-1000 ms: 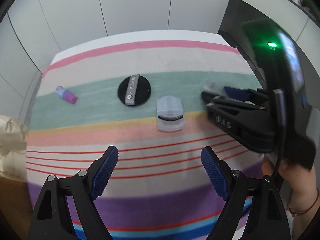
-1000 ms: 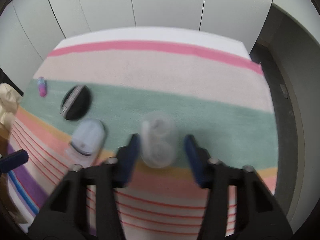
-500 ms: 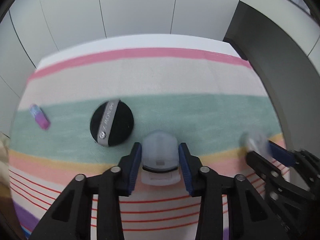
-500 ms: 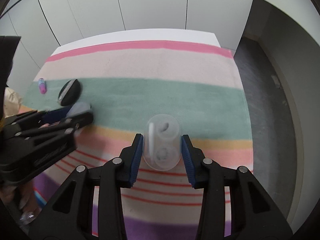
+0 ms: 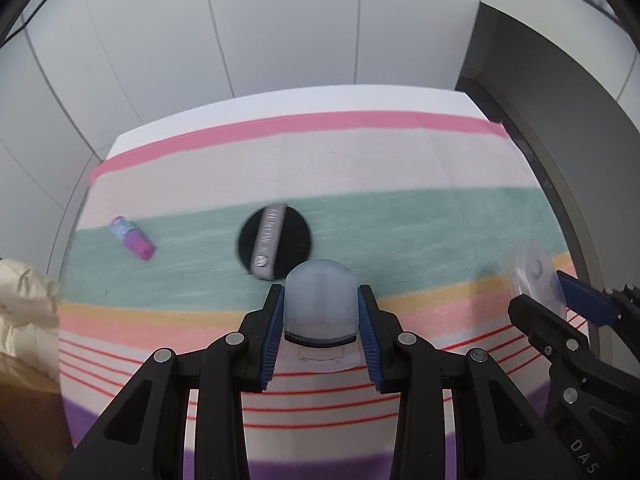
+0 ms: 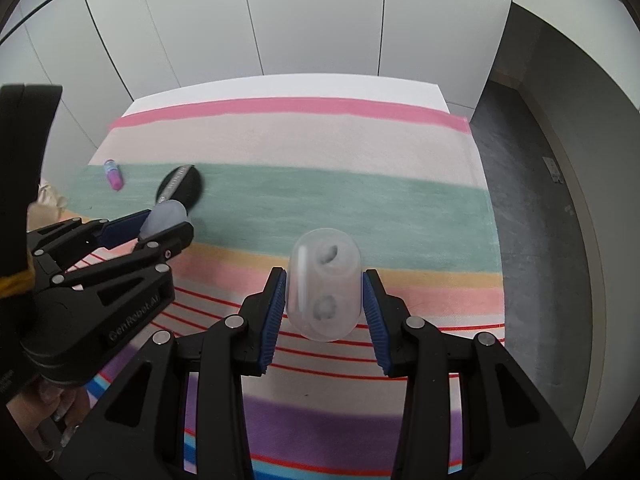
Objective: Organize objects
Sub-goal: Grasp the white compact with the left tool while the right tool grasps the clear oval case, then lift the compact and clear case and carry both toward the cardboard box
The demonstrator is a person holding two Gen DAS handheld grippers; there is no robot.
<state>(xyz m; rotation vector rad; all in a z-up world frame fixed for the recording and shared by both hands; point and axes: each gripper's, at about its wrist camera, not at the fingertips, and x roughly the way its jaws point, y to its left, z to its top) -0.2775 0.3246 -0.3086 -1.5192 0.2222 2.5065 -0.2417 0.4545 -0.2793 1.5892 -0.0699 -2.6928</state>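
Left tongs (image 5: 320, 320) gripping frosted case base (image 5: 320, 304), right tongs (image 6: 324, 300) gripping clear lid (image 6: 325, 284); align squarely above striped cloth (image 5: 320, 160), then press together.

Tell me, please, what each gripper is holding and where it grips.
Left gripper: frosted bluish domed case, pinched across its two sides. Right gripper: clear domed case, likewise pinched across its sides.

Striped cloth (image 5: 320, 168) spread over the white table (image 5: 280, 104), pink band at the far edge, purple near. White panelled wall (image 5: 280, 20) behind. Grey floor (image 6: 532, 208) off to the right. Cream fabric bundle (image 5: 24, 300) at the left edge.
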